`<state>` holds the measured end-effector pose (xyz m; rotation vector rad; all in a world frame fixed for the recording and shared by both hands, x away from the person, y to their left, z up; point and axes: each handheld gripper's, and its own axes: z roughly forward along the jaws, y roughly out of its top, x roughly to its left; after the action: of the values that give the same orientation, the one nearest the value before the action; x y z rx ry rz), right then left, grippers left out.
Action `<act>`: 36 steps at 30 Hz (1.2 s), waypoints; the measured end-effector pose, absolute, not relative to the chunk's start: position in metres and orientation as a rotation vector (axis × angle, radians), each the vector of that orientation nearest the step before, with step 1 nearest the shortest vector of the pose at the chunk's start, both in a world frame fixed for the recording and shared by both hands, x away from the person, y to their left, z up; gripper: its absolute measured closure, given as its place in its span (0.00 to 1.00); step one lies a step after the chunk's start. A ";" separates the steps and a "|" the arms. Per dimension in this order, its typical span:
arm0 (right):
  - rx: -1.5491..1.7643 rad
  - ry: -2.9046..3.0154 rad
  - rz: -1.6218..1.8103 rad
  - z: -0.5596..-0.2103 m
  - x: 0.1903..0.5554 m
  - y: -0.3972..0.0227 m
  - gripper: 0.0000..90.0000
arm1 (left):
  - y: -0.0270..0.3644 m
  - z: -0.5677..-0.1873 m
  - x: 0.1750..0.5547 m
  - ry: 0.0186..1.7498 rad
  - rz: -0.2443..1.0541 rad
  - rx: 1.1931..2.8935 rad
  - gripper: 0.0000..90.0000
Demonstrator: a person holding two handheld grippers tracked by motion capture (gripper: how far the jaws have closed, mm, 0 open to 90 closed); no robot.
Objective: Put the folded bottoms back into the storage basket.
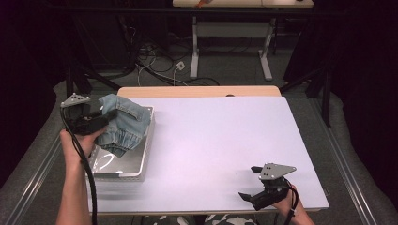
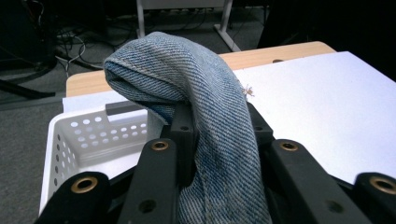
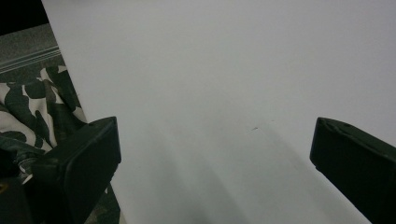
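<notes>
A folded piece of blue denim (image 1: 123, 123) hangs over a white perforated basket (image 1: 141, 161) at the table's left side. My left gripper (image 1: 101, 119) is shut on the denim and holds it above the basket. In the left gripper view the denim (image 2: 205, 116) drapes over and between the black jaws, with the basket (image 2: 84, 135) below at the left. My right gripper (image 1: 251, 183) rests near the table's front right edge, open, with nothing between its fingers. In the right gripper view its two jaws stand wide apart over the bare white tabletop (image 3: 224, 84).
The white table surface (image 1: 225, 140) stretches between the basket and the right gripper. A wooden strip (image 1: 197, 91) runs along the far edge. Cables and another table's legs (image 1: 195, 51) lie on the floor beyond. Camouflage-patterned fabric (image 3: 32, 102) shows past the near table edge.
</notes>
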<state>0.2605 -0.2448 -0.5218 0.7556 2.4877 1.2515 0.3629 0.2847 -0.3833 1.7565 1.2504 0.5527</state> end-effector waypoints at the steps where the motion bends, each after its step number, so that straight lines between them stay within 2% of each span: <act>1: 0.755 2.488 1.251 -0.522 0.261 -0.245 0.02 | 0.285 -0.384 0.363 1.253 0.550 1.760 0.80; 36: 0.755 2.492 1.251 -0.522 0.261 -0.244 0.02 | 0.292 -0.392 0.368 1.345 0.576 1.794 0.81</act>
<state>0.2607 -0.2444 -0.5221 0.7553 2.4923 1.2505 0.3684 0.2923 -0.3924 1.7936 1.3453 0.5763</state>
